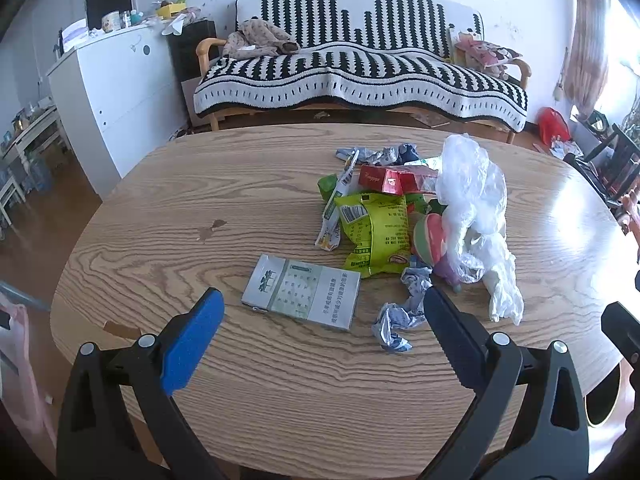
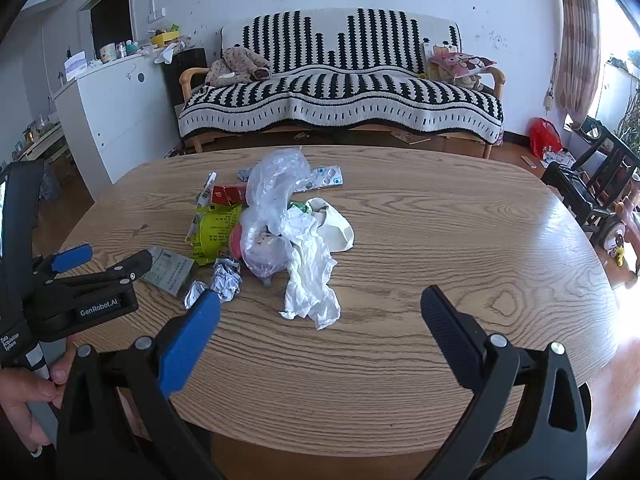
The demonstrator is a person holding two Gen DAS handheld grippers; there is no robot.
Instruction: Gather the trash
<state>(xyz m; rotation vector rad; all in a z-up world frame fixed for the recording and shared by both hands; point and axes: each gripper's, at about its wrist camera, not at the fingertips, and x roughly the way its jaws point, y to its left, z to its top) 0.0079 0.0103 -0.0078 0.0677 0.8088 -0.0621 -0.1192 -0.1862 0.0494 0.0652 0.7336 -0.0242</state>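
- The oval, light wood-grain tabletop fills both views; its near edge is cut off behind the claws, so the near floor is largely hidden.
- The black-and-white striped sofa stands against the far wall, well apart from the work.
- The trash is gathered in one loose heap right of centre in the left wrist view and left of centre in the right wrist view, probably heaped so that it can be taken piece by piece.
- The crumpled clear plastic bag is draped over the heap; a round pink-and-green thing under it cannot be identified.
- The crumpled white paper sheet trails toward the near edge.
- The green snack wrapper lies flat, with the red cardboard box just beyond it.
- The flat silver-grey carton lies nearest the left claw, which is spread wide and empty above the tabletop, seemingly lined up on it.
- The right claw is likewise spread wide and empty, near the white sheet.
- The small crumpled blue-white paper scrap lies beside the left claw's right finger; contact cannot be judged.
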